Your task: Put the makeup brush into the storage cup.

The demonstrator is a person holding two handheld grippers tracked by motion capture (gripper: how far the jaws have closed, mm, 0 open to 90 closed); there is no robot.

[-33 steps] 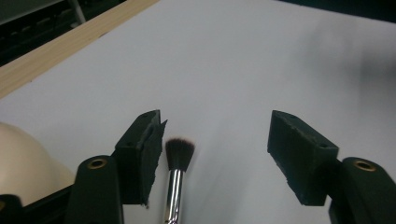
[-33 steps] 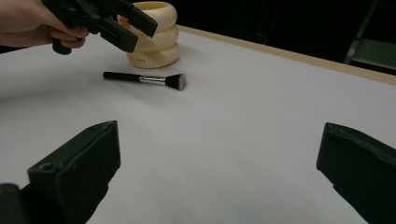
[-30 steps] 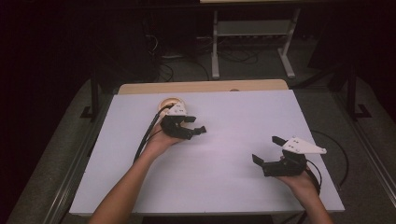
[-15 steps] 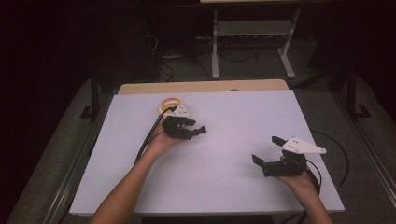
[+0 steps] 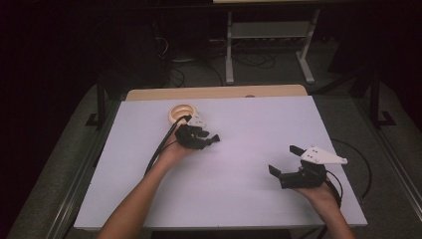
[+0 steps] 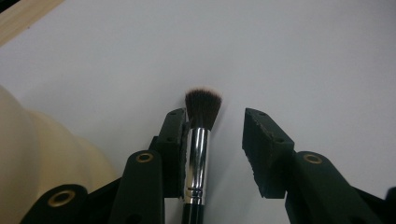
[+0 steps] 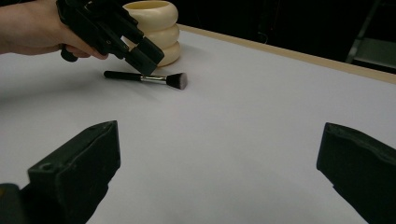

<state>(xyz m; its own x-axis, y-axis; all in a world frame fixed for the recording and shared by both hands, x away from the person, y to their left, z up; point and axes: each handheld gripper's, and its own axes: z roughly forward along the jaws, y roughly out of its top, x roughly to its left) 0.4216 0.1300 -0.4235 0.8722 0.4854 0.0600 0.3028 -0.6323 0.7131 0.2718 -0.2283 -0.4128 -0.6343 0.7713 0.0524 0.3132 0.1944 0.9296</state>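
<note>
- Cream ribbed holder (image 5: pixel 180 113): stands just behind the left gripper, at the far left of the white table (image 5: pixel 259 129); its inside cannot be seen.
- Left gripper (image 5: pixel 215 138): jaws apart, gripping nothing, held just above the table.
- Makeup brush (image 6: pixel 200 135): lies flat on the table beneath and between the left jaws, beside one pad, bristles pointing forward past the tips.
- Right gripper (image 5: pixel 283 160): jaws wide apart, empty, well apart from the brush.

The surface (image 5: pixel 249 199) is plain white with a pale wooden strip along its far edge. The ribbed holder (image 7: pixel 154 30) is cream. The brush (image 7: pixel 149 78) — black handle, shiny silver collar, dark brown bristles. Both grippers are black — the right gripper (image 5: pixel 287 160) carries a white plate.
</note>
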